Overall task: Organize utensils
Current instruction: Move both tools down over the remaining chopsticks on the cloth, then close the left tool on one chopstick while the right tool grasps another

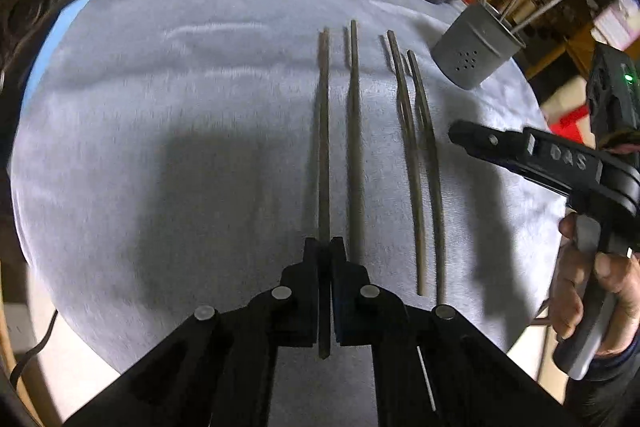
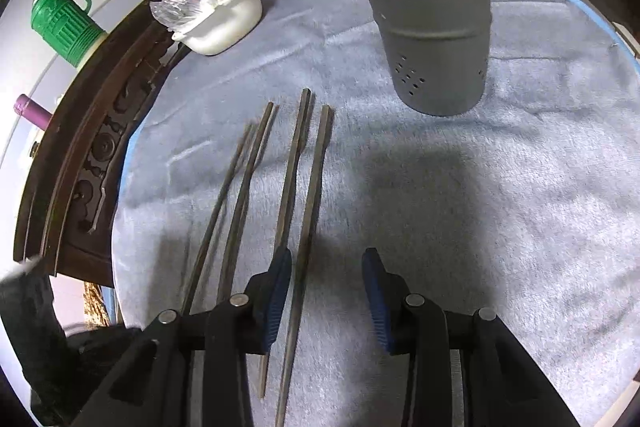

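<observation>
Clamping our left tool (image 1: 325, 247) on leftmost chopstick (image 1: 323, 131), we held right tool (image 2: 326, 269) w/ fingers apart over rightmost chopstick (image 2: 310, 211), holder (image 2: 434, 39) far right.

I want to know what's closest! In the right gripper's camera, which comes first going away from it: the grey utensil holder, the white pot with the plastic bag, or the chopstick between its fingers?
1. Chopstick: lying between the right gripper fingers.
2. Grey utensil holder: ahead, slightly right.
3. White pot with the plastic bag: far left, near the table edge.
</observation>
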The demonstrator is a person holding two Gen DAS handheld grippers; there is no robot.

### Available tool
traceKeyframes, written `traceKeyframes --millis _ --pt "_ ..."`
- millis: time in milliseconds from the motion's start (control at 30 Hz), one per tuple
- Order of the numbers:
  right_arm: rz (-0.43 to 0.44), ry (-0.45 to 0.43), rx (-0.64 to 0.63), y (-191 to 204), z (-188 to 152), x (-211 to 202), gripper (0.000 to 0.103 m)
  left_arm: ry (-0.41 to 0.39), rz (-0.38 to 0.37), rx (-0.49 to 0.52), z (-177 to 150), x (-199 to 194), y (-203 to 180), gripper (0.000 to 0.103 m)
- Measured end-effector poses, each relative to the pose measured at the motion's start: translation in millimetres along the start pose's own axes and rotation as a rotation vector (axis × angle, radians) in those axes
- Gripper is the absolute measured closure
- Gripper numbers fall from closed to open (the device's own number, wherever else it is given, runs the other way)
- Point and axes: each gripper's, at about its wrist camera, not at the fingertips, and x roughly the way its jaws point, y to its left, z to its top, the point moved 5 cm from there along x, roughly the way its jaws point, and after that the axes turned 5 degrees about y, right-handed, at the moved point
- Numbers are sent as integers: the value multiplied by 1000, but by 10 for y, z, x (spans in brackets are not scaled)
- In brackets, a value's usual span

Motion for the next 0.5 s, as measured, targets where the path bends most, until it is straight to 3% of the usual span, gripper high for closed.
traceKeyframes --millis 167,400,500 --pt "-27 22 -7 72 171 89 63 -10 -1 12 78 -68 -17 96" --pt "-104 85 -38 143 347 270 63 14 51 16 573 -29 1 95" --pt "-124 122 -50 150 340 362 76 69 33 7 794 94 -56 95"
